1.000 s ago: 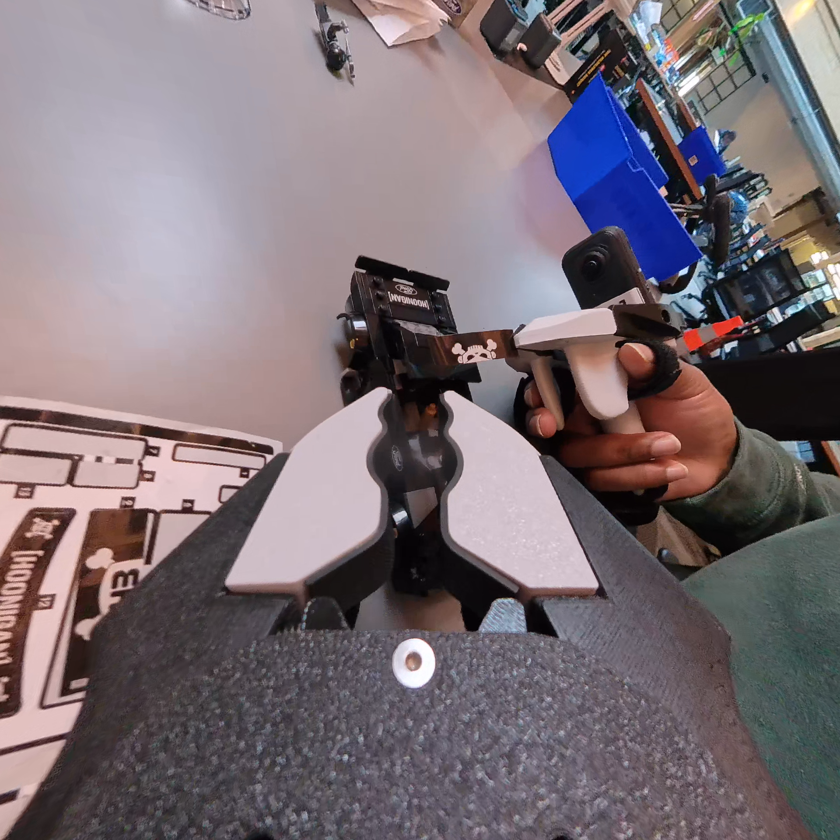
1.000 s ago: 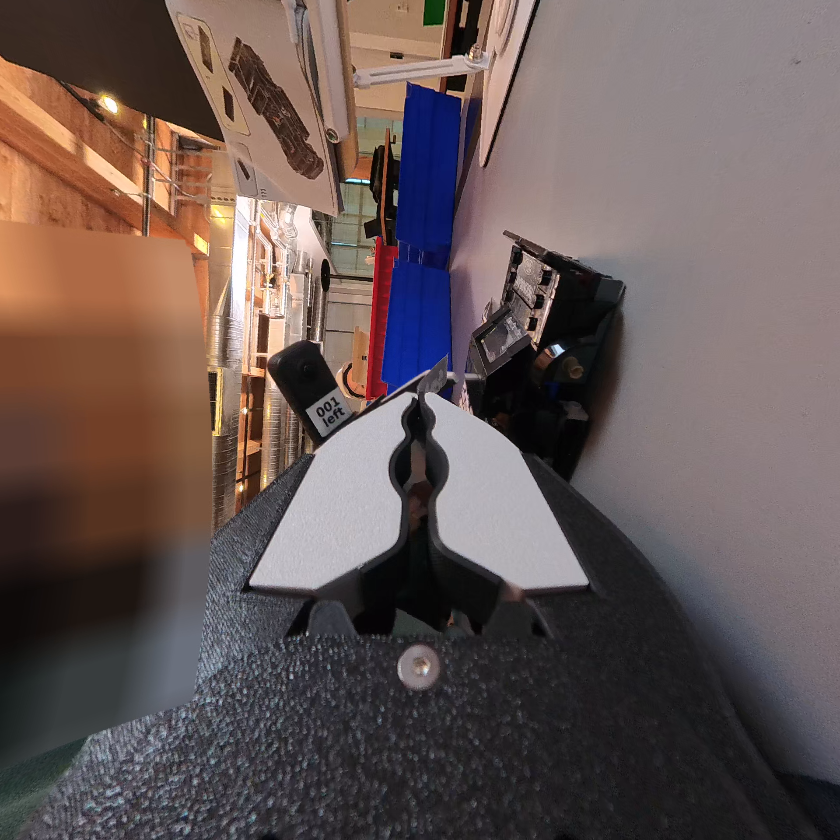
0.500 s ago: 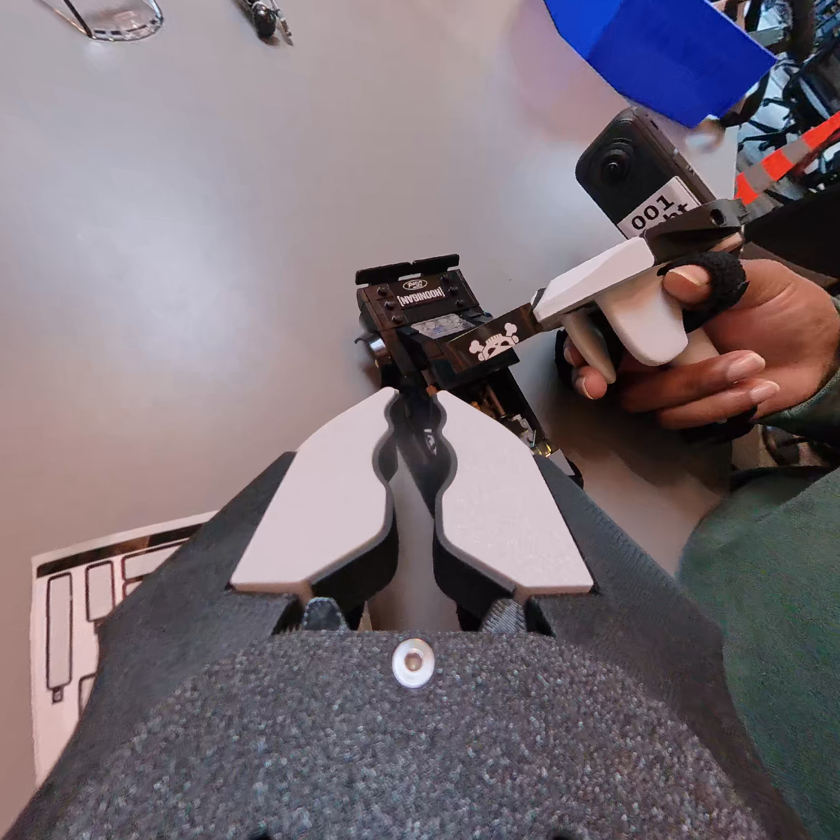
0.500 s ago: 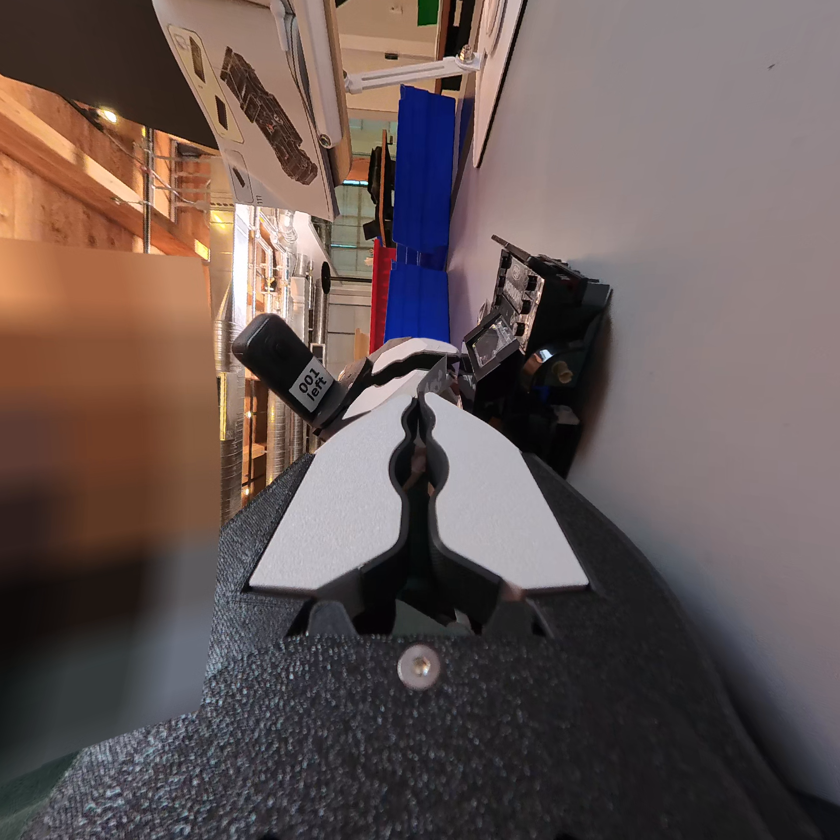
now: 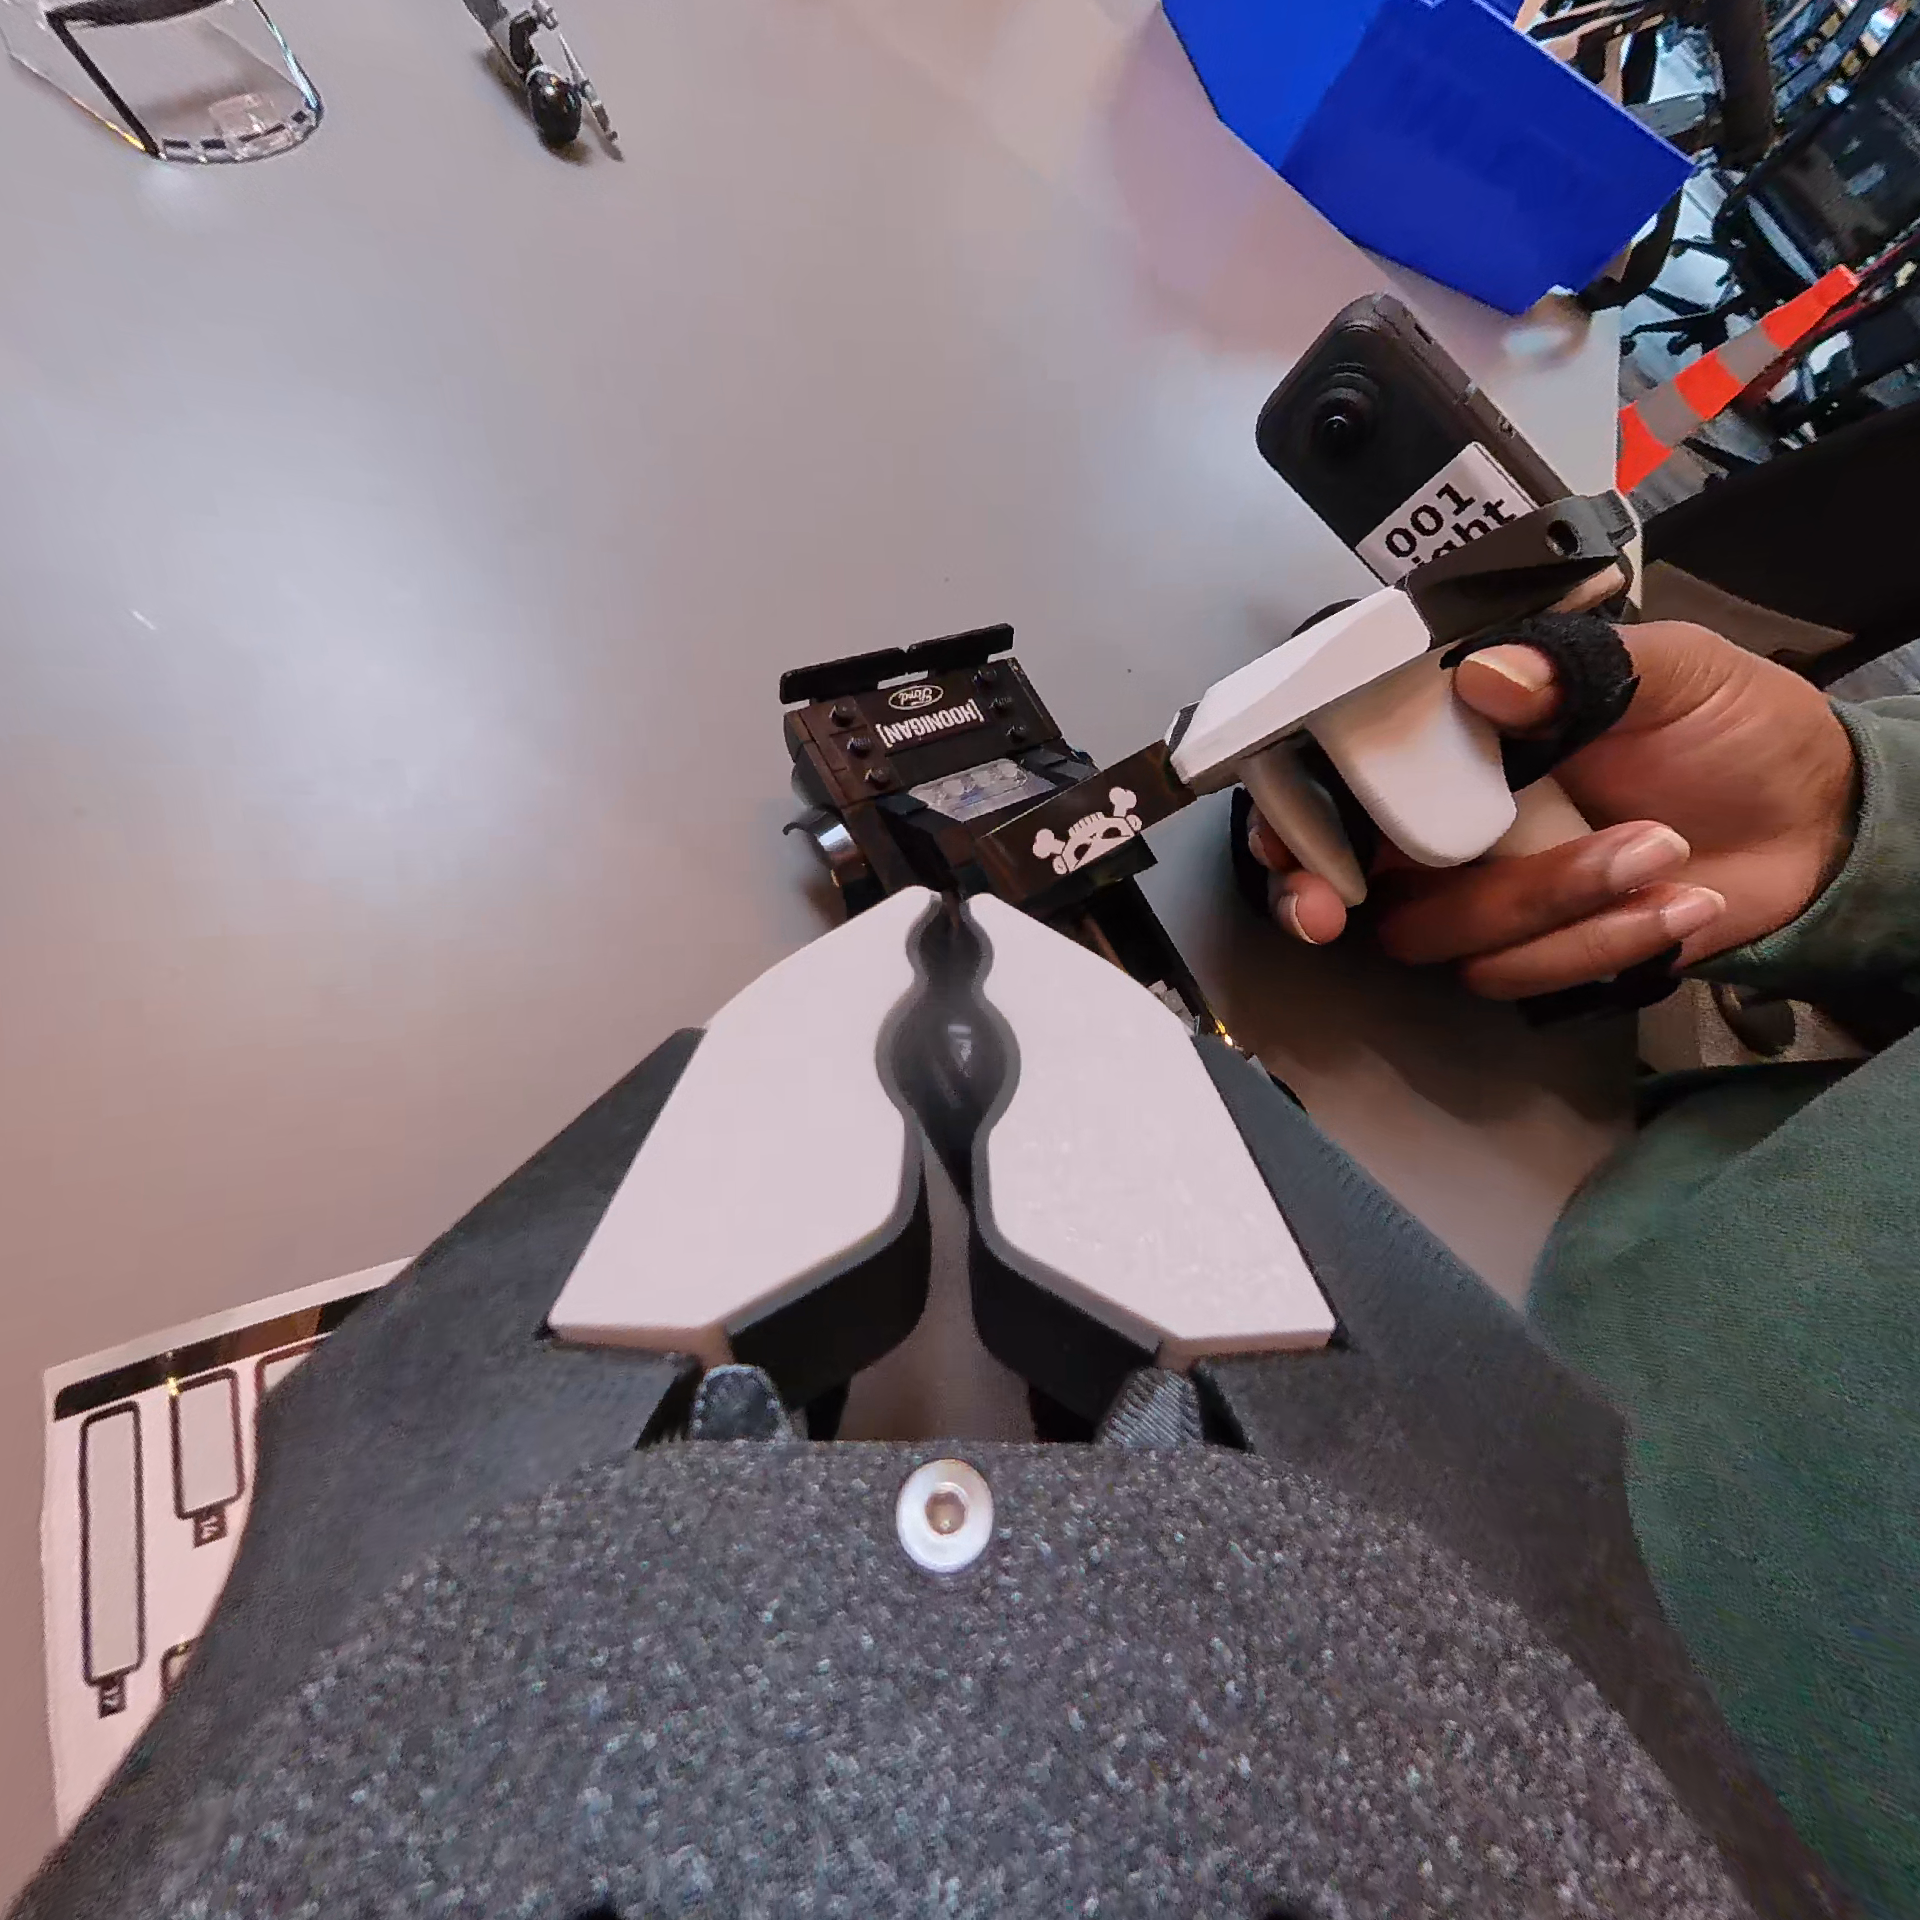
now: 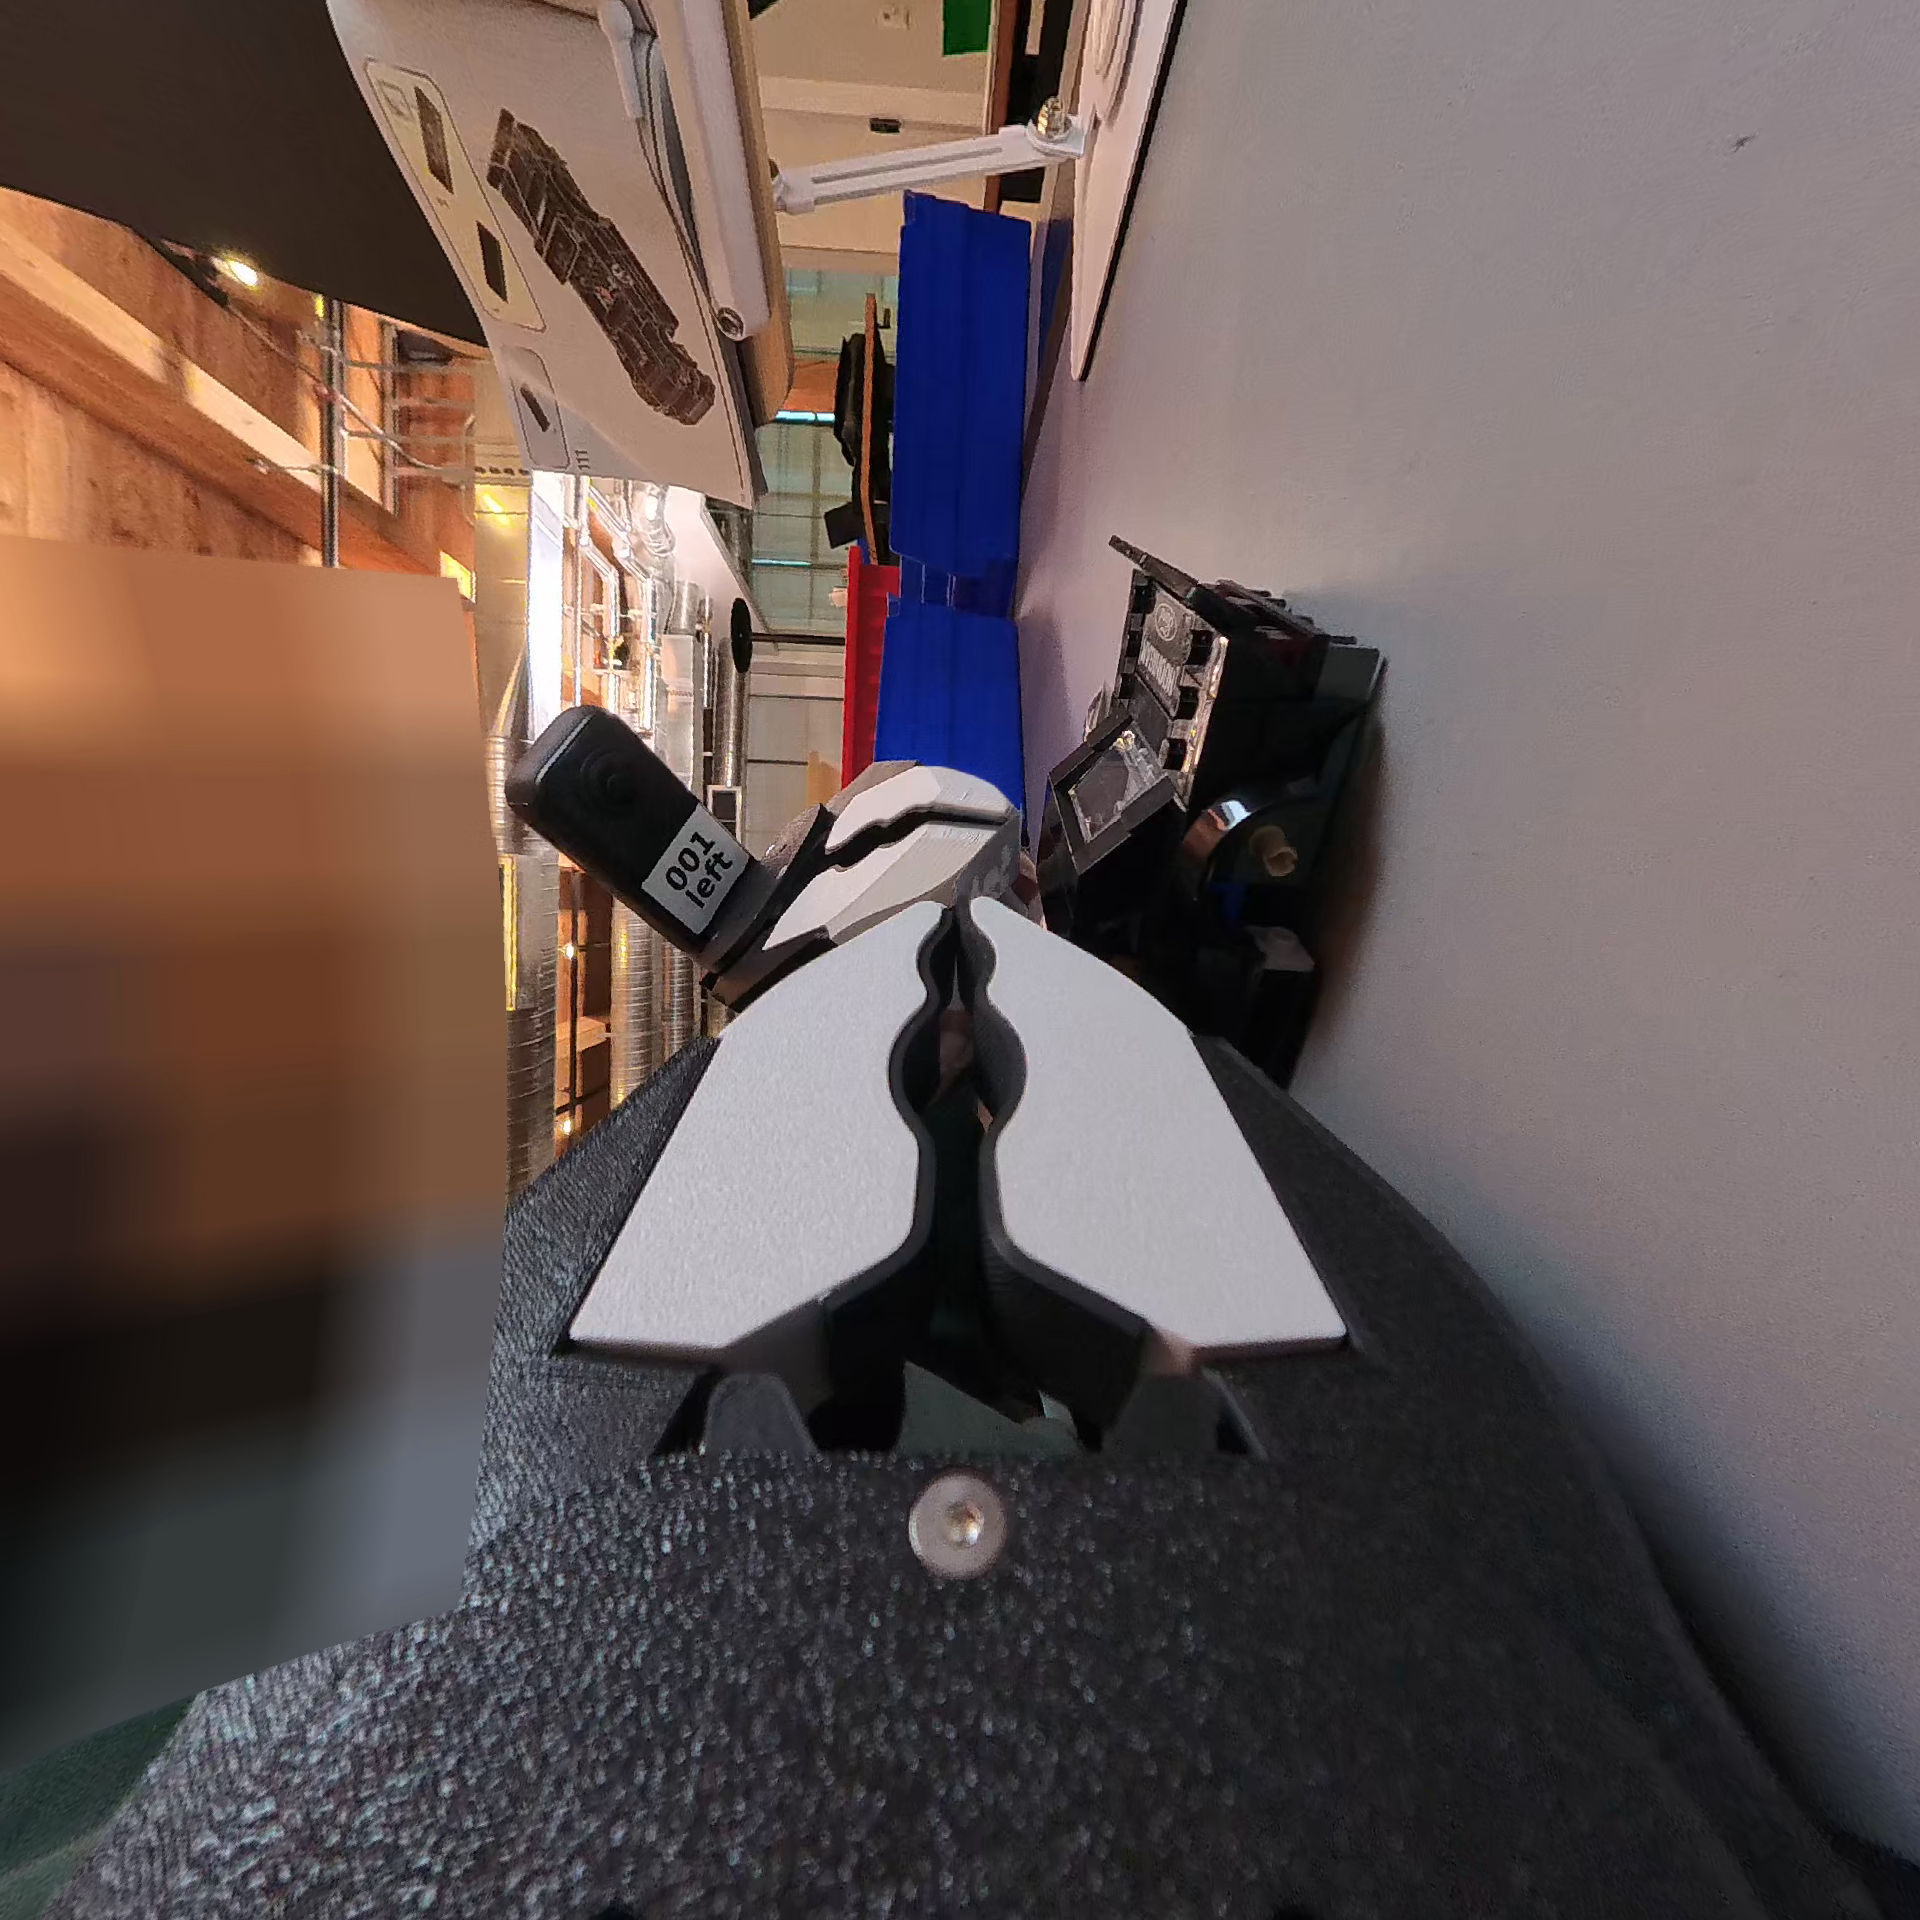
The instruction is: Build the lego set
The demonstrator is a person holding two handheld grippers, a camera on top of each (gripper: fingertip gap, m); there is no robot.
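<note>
A black lego car (image 5: 940,774) sits on the grey table (image 5: 416,520), and it is only partly built. The right gripper (image 5: 1179,764) comes in from the right side of the car, and its white fingers (image 5: 1299,686) are pinched tight on a flat black piece with a white skull picture (image 5: 1086,836). That piece lies slanted across the top of the car. A hand (image 5: 1621,800) in a green sleeve holds the right gripper by its handle. The left gripper (image 5: 951,914) is right at the near end of the car. Its two fingers are almost shut, and a thin dark bit of the car sits between their tips. A white sticker sheet (image 5: 135,1496) lies near the car, on the left. A blue bin (image 5: 1455,135) stands far behind the car, and a clear plastic piece (image 5: 177,83) lies far off too.
</note>
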